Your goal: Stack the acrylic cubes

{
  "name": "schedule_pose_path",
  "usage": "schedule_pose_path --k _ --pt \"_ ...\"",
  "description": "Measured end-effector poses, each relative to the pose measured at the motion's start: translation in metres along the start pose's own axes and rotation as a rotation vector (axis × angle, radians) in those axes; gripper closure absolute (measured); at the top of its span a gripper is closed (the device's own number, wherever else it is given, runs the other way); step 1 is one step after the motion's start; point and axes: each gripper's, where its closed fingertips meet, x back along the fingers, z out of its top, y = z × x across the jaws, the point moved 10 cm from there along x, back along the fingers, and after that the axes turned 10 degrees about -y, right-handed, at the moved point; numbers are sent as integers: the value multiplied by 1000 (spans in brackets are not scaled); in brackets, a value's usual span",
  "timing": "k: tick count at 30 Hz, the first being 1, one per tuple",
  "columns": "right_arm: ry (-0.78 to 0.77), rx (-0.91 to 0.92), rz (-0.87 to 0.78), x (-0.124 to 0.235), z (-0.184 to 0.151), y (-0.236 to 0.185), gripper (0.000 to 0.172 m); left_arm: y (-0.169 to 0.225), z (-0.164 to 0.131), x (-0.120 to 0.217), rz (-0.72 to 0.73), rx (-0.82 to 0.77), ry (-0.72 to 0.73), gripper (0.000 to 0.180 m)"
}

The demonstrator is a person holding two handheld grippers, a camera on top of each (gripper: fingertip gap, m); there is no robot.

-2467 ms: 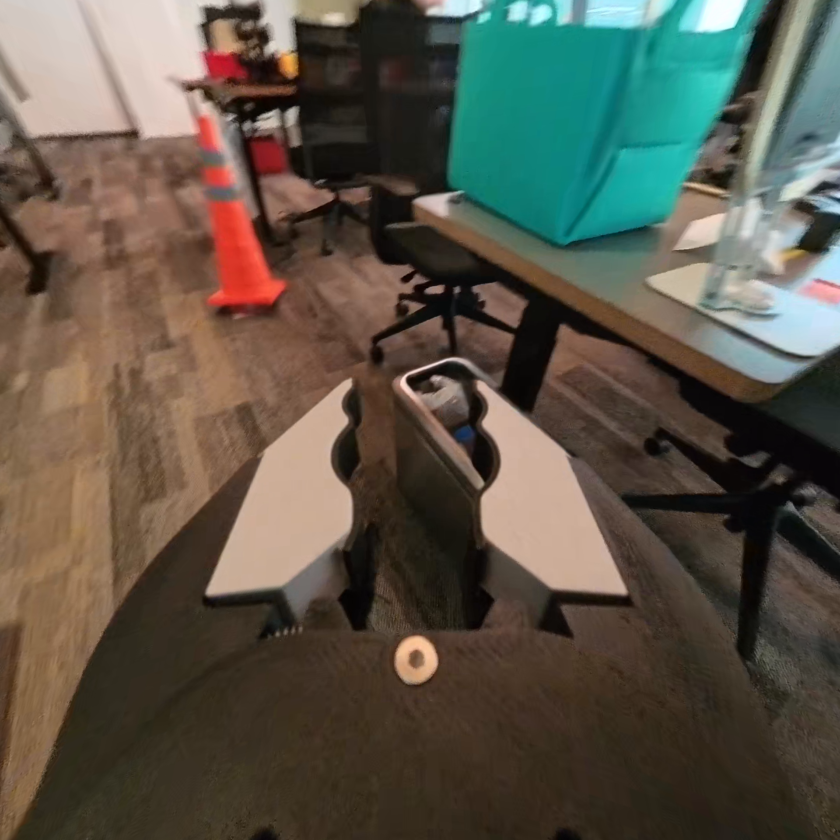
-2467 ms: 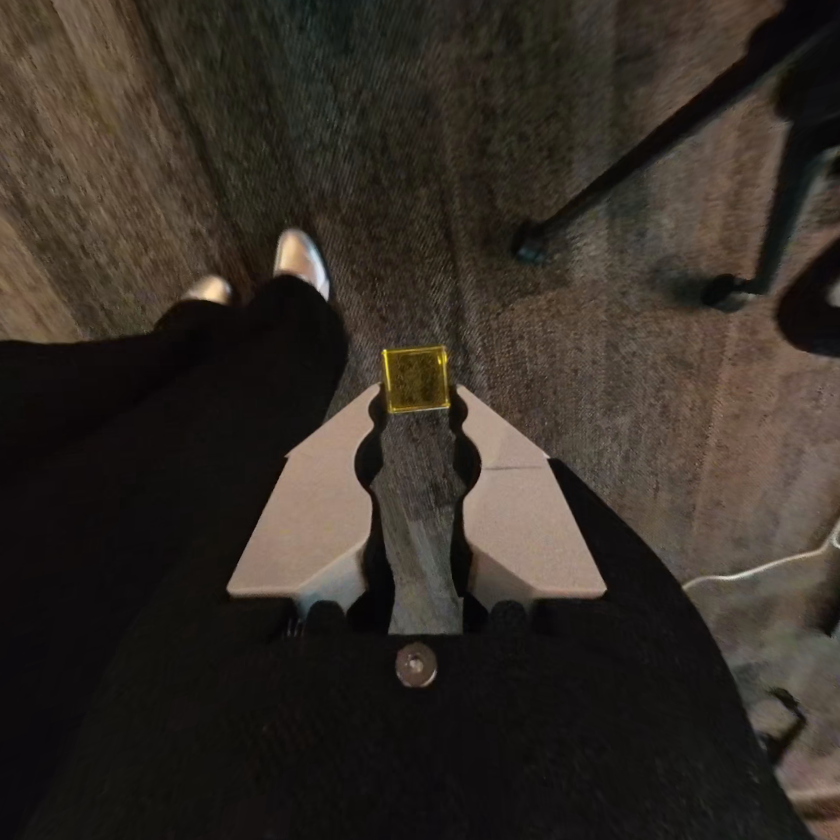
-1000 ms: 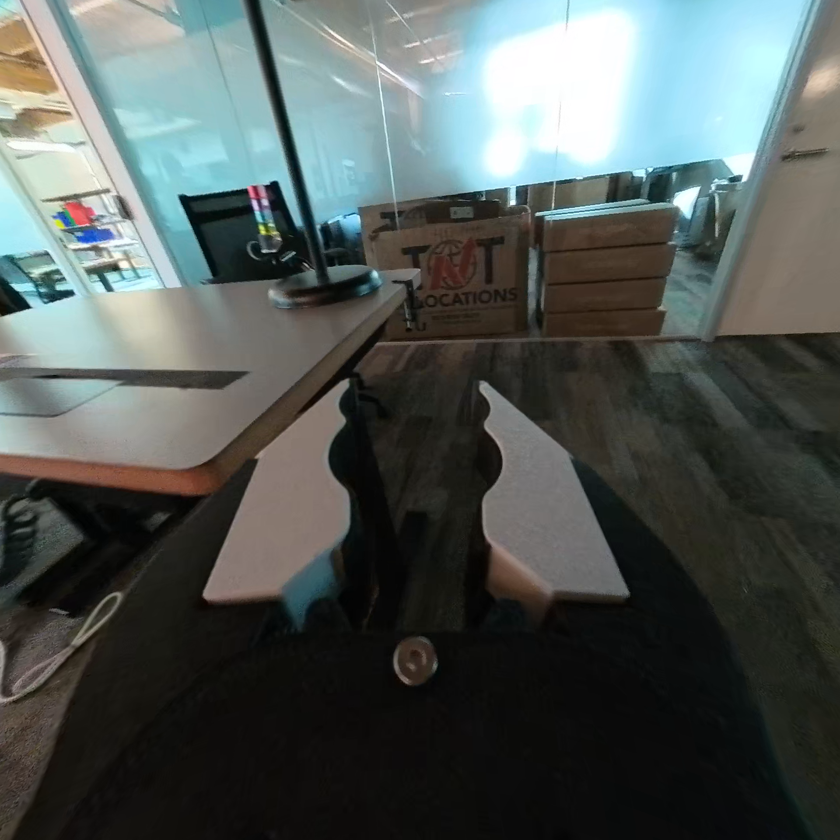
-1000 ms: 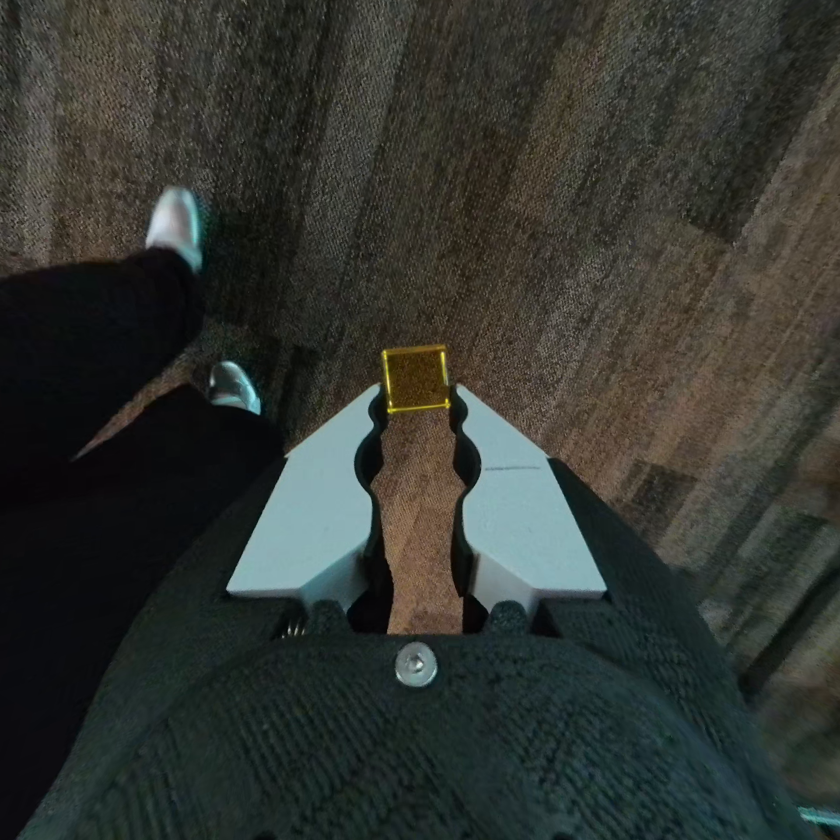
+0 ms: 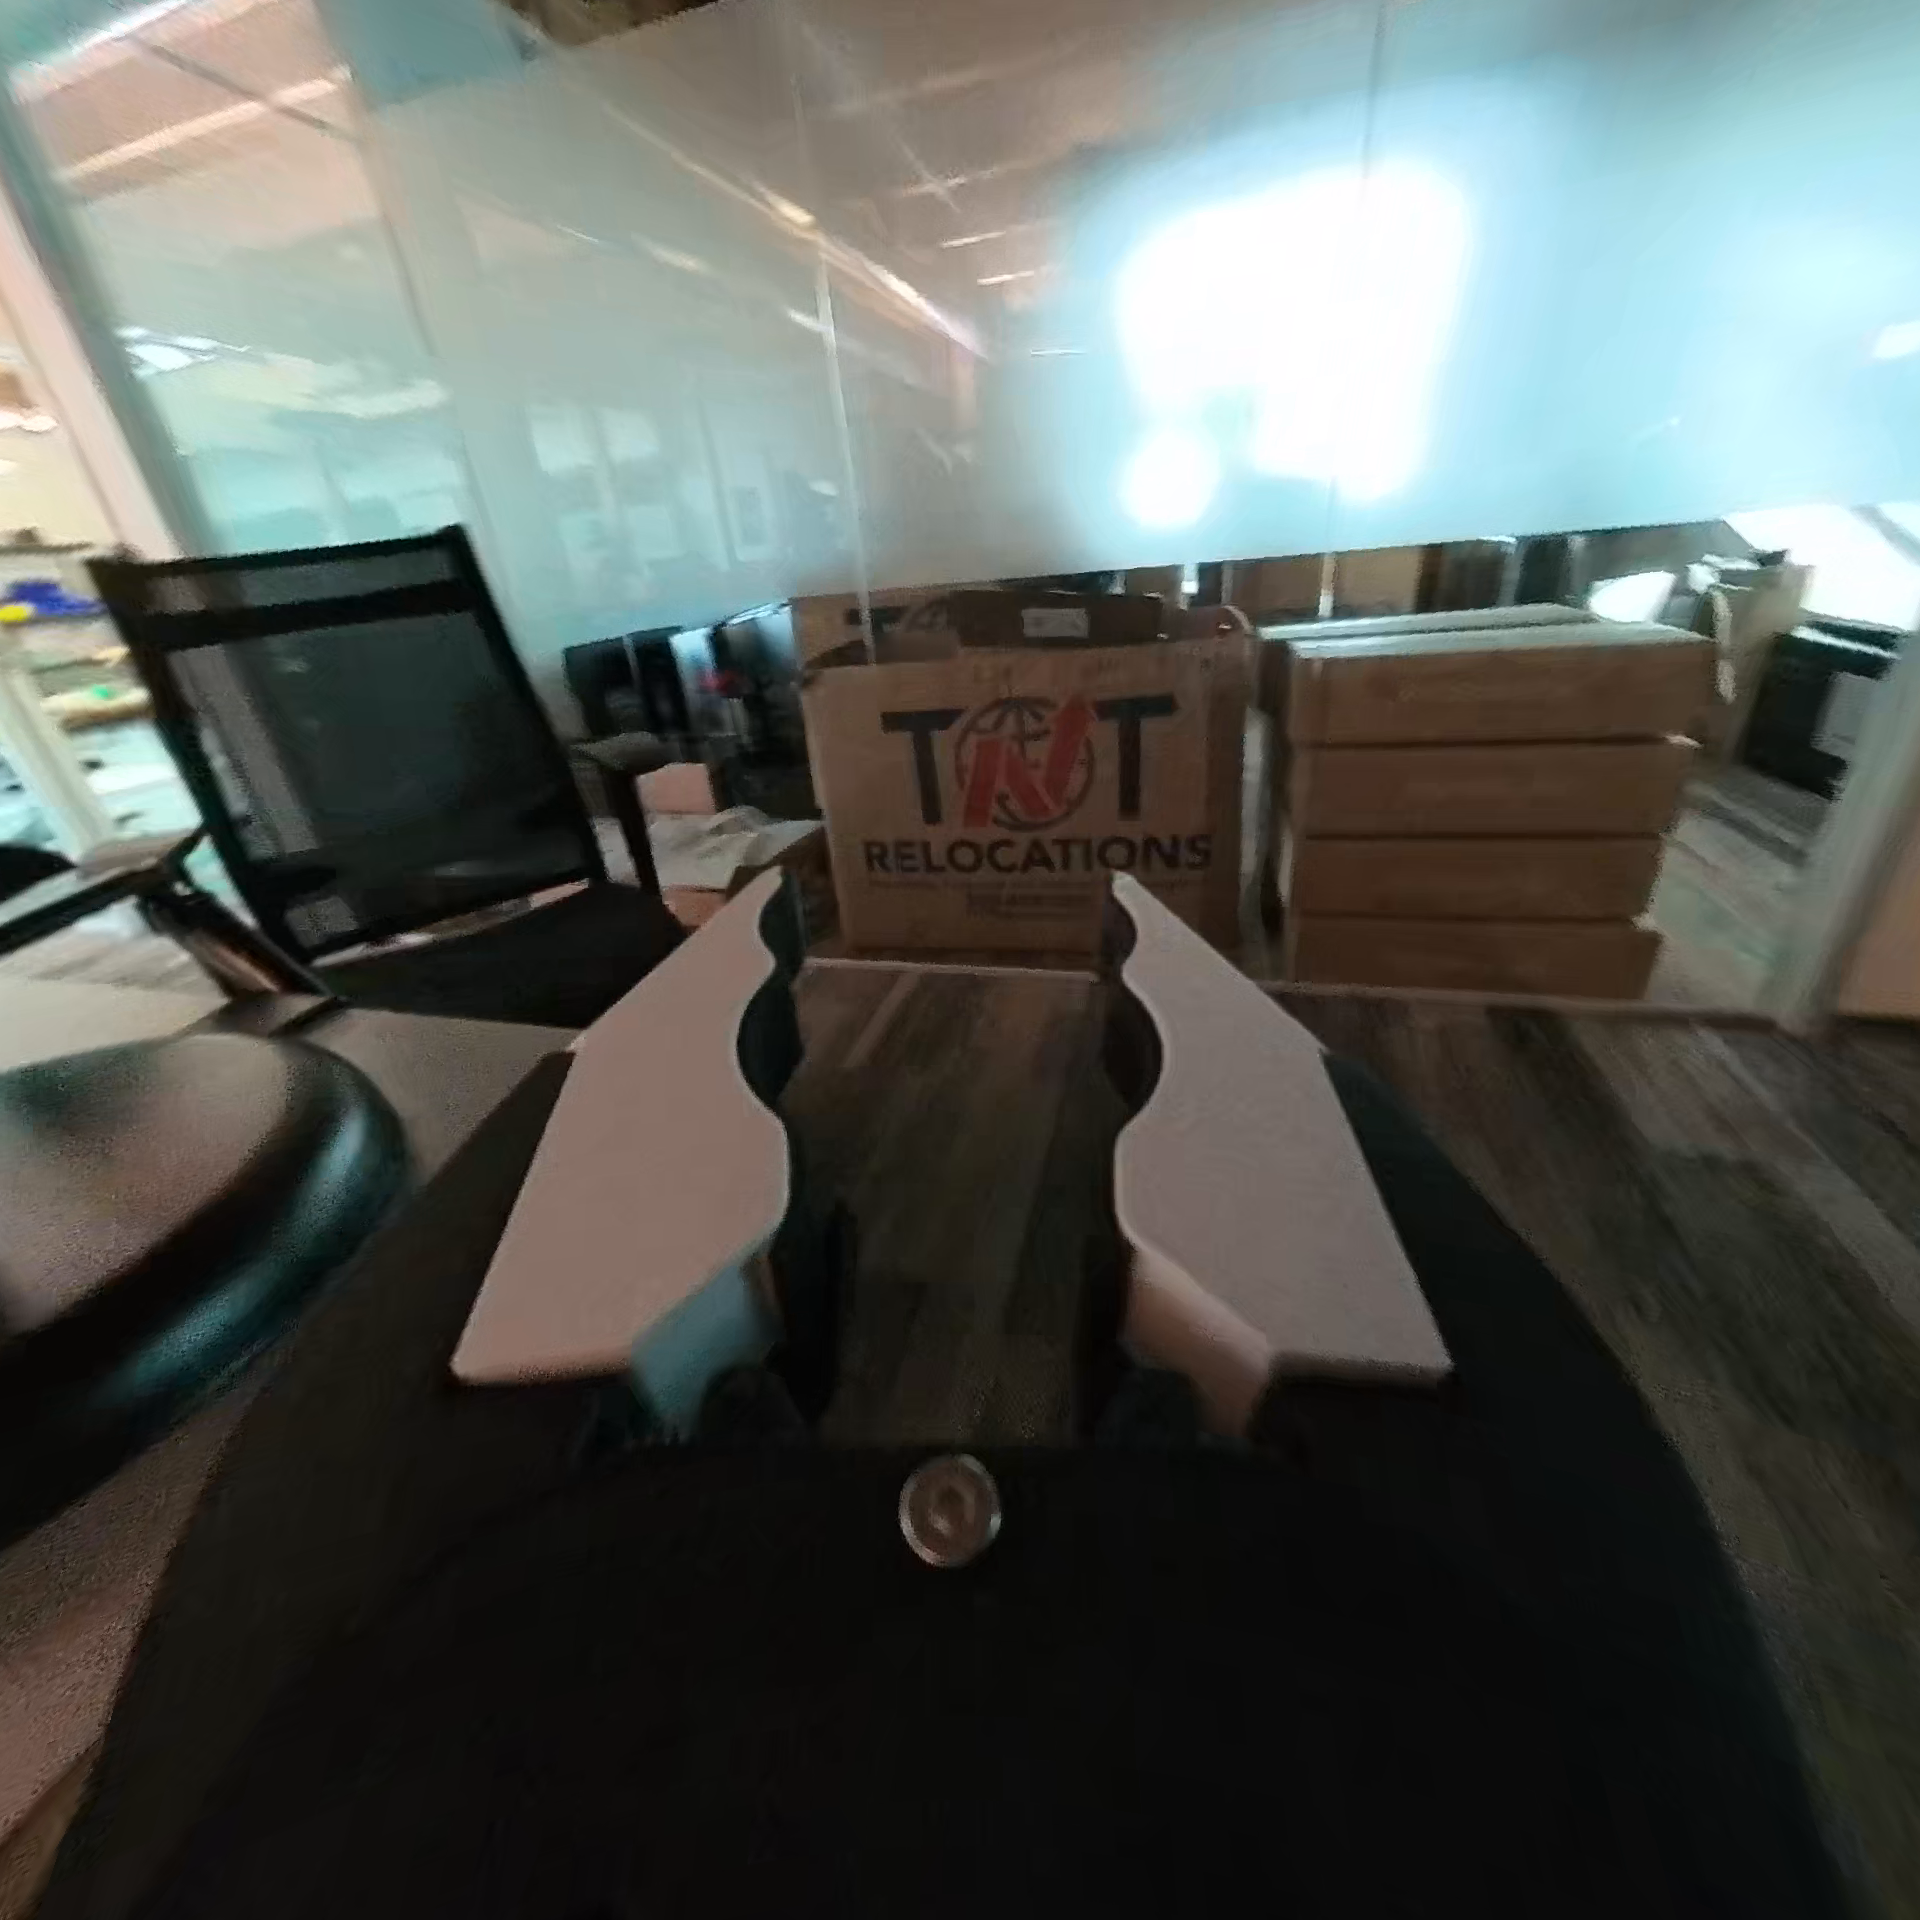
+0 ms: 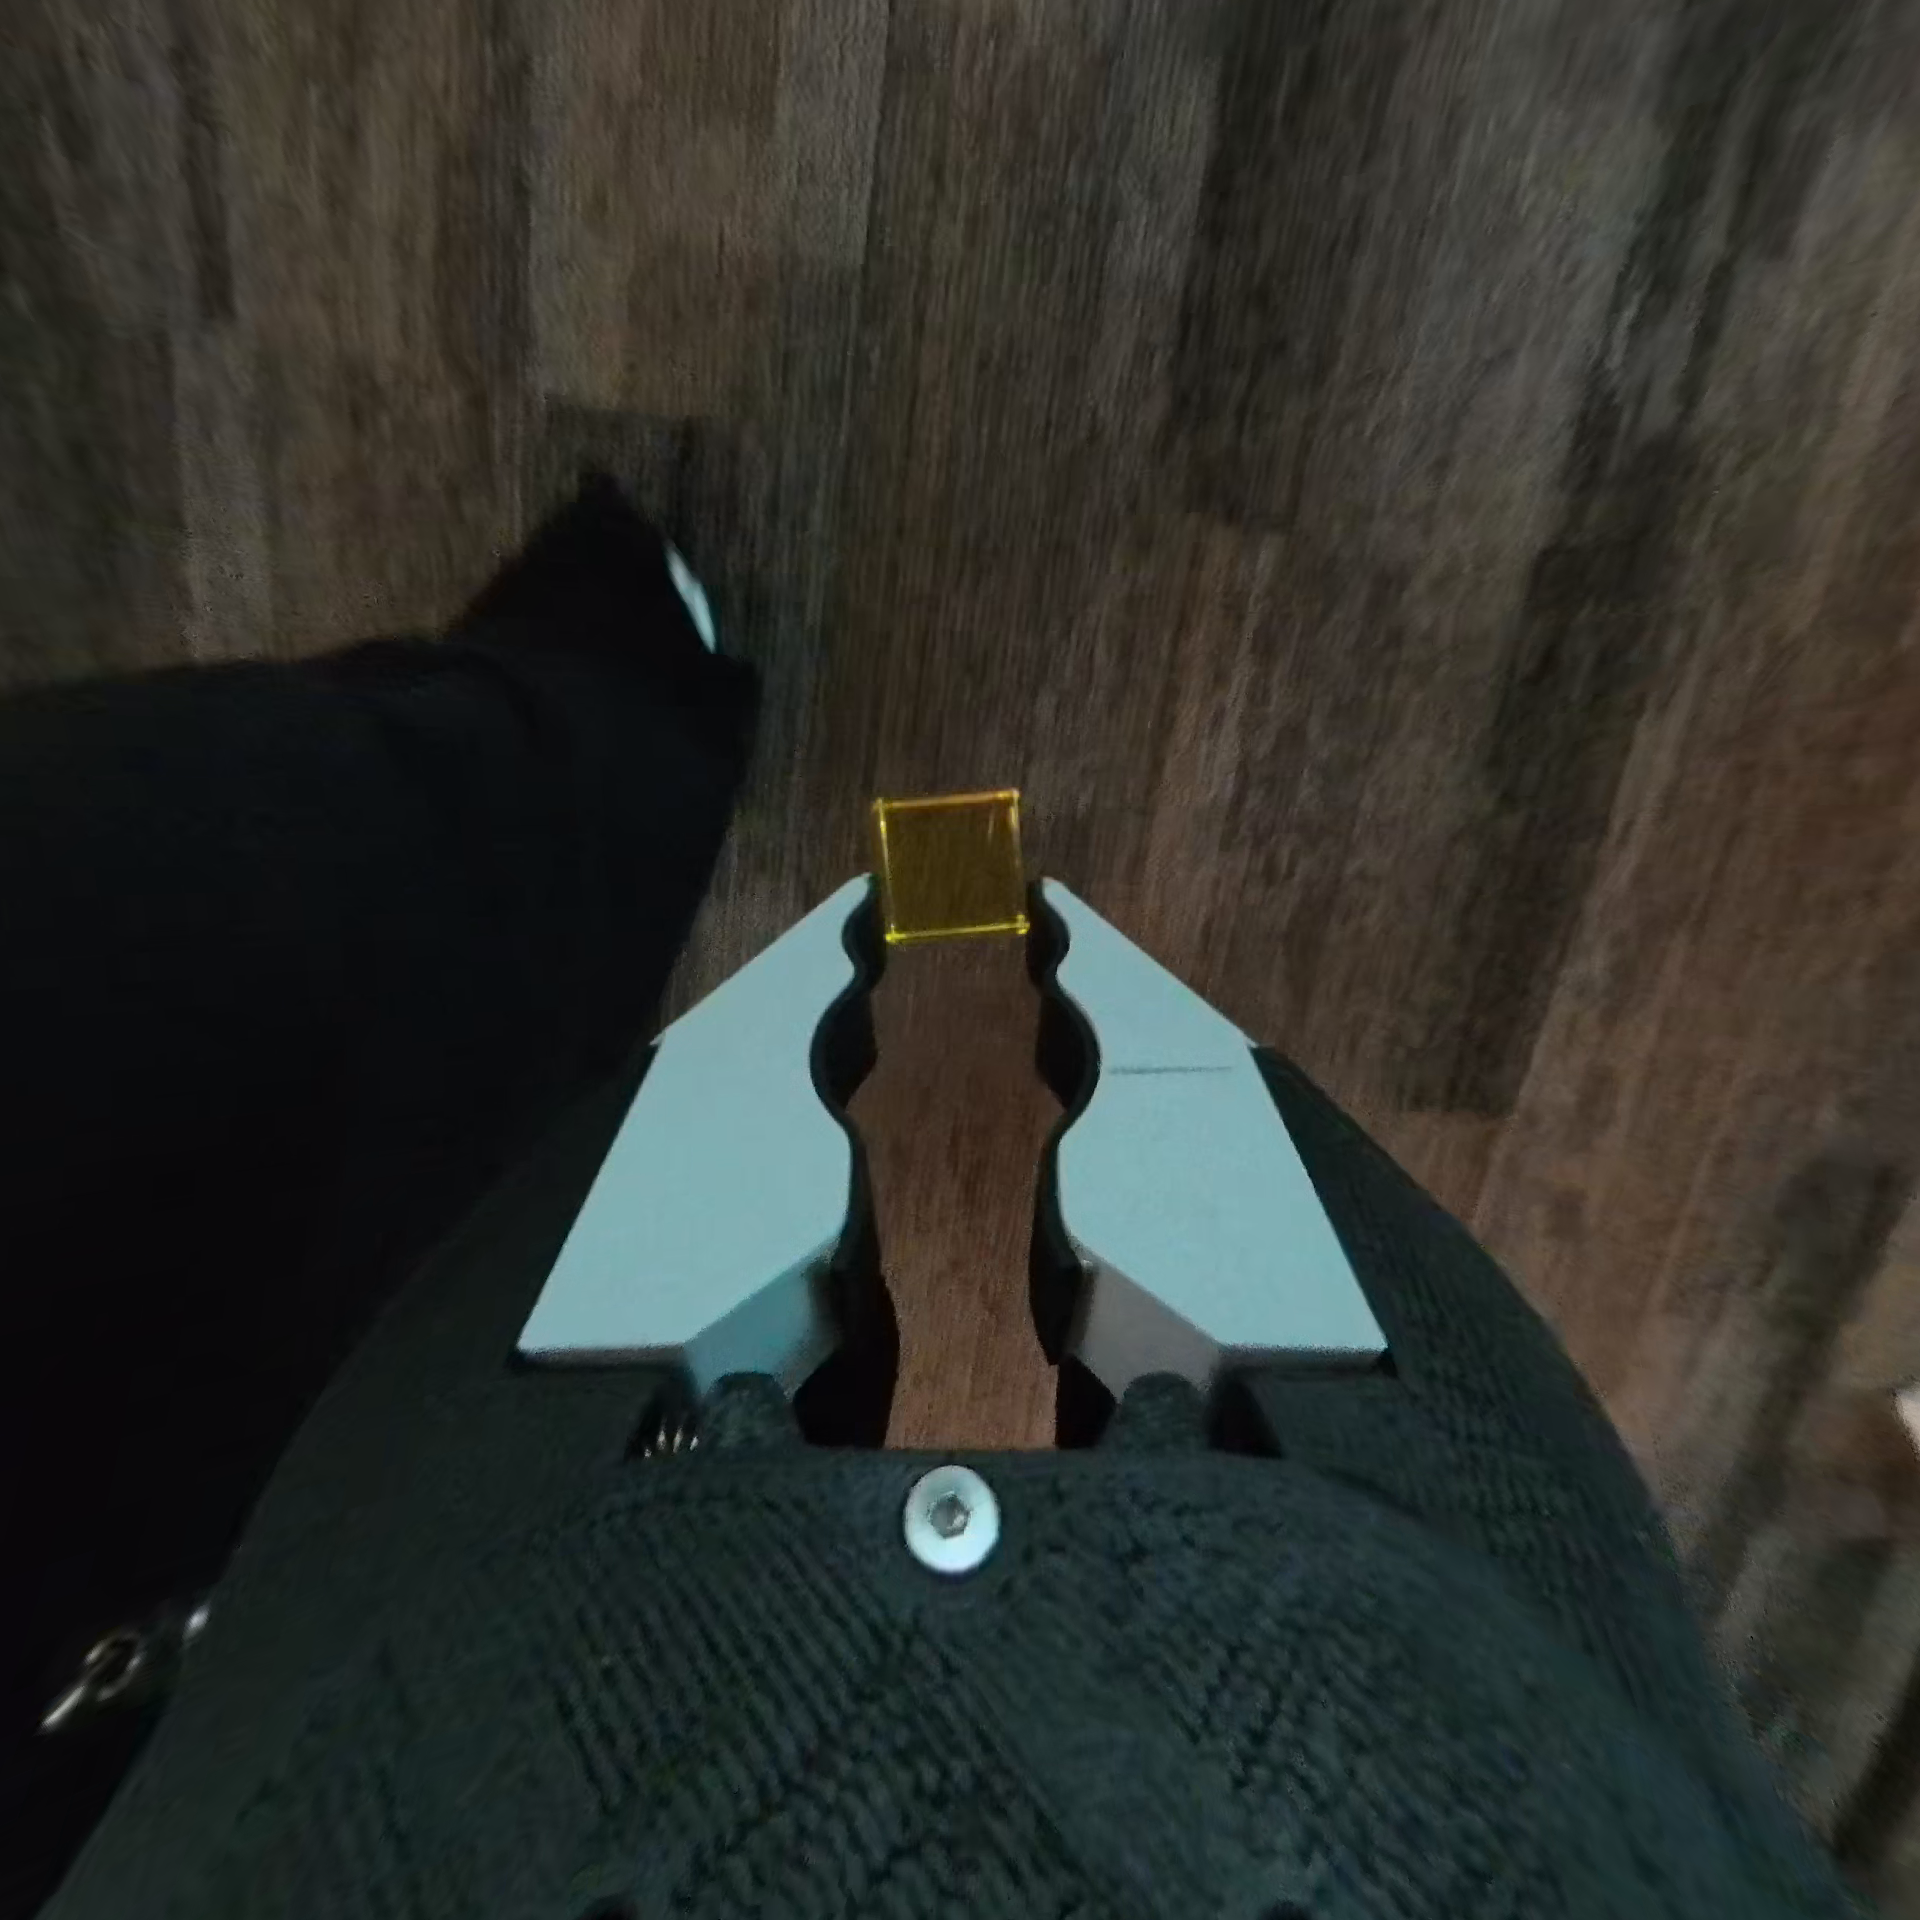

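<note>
Item one, my right claw (image 6: pixel 951 902): I am pinching a small see-through yellow square tile (image 6: pixel 948 871) at the very tips, both fingertips (image 6: pixel 847 906) pressing on its side edges. Most of the tile is sticking out ahead of the tips, high over the carpeted floor (image 6: pixel 1351 520).

Left of this claw: my dark trouser leg (image 6: pixel 343 883), with a pale shoe toe (image 6: pixel 694 594) just showing beyond it.

Item two, my left claw (image 5: pixel 951 894): I am holding it wide open with nothing between its fingers, only floor showing through the gap.

Left of it and close: a round black base (image 5: pixel 177 1174) sitting on the bench (image 5: pixel 62 1023). Farther left and ahead: a black mesh chair (image 5: pixel 343 748). Straight ahead, well off: a printed cardboard box (image 5: pixel 1023 790) behind a glass wall (image 5: pixel 727 364). Right of that: a stack of flat cartons (image 5: pixel 1475 821).

Risks, as I judge them: the tile is being held only by its rear edges, so a jolt or slight loosening could let it pivot out and drop to the carpet. Swinging the open left claw could knock the black base.
</note>
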Motion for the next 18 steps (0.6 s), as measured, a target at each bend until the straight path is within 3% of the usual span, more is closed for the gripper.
schedule_pose_path --k 4,8,13,18 --pt "239 72 67 26 174 18 147 24 8 -62 32 105 -74 124" --pt "511 251 178 65 347 -23 147 31 16 -108 109 -14 -95 123" --pt "814 477 413 118 509 -151 147 6 17 -150 210 5 -89 132" --pt "978 662 642 157 596 -309 147 -32 33 -214 246 -104 -6 136"
